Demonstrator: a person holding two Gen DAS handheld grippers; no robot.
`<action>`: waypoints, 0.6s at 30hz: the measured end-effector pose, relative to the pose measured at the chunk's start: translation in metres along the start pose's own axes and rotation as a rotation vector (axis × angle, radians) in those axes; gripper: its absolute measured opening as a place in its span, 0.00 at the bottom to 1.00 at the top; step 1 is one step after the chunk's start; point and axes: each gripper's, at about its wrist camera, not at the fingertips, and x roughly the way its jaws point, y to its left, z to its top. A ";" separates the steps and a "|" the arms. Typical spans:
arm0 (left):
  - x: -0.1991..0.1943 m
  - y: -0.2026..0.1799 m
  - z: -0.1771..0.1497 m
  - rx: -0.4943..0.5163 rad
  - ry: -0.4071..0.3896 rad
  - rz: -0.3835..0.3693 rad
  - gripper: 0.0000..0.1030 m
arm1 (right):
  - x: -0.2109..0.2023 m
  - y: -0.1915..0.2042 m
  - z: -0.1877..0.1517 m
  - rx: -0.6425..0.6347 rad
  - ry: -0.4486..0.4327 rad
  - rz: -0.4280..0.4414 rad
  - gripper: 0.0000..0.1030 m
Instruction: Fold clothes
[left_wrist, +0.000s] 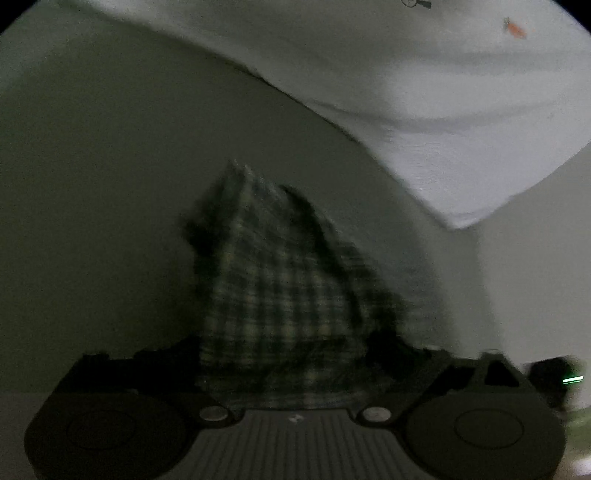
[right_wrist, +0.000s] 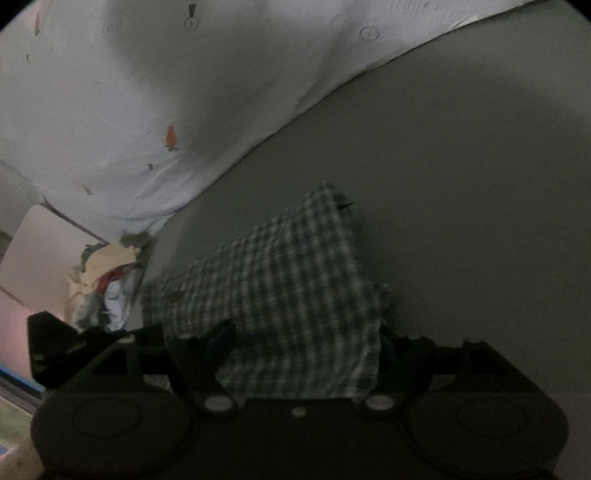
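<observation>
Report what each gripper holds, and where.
Nothing is gripped: the checked cloth lies between the open jaws of the left gripper and the right gripper.

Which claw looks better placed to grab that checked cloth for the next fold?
Probably the right claw: the checked cloth lies sharply in view between its open fingers. The left claw also straddles the cloth, but its picture is dark and blurred, so it is a close call.

A: What is the garment?

B: A checked cloth, dark green and pale in a small plaid, blurred in the left wrist view.

A: How does it lie?

B: Bunched and peaked on the grey tabletop, its near edge draped low; the right wrist view shows the checked cloth more sharply.
</observation>
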 end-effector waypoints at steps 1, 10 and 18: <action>0.002 0.002 -0.001 -0.023 -0.008 -0.024 0.80 | 0.005 0.001 0.003 0.008 0.010 0.015 0.70; -0.007 -0.011 -0.008 -0.004 -0.063 0.008 0.29 | 0.016 0.051 0.003 -0.222 0.022 -0.138 0.17; -0.012 -0.097 -0.007 0.171 -0.070 -0.120 0.26 | -0.061 0.051 0.023 -0.164 -0.147 -0.160 0.16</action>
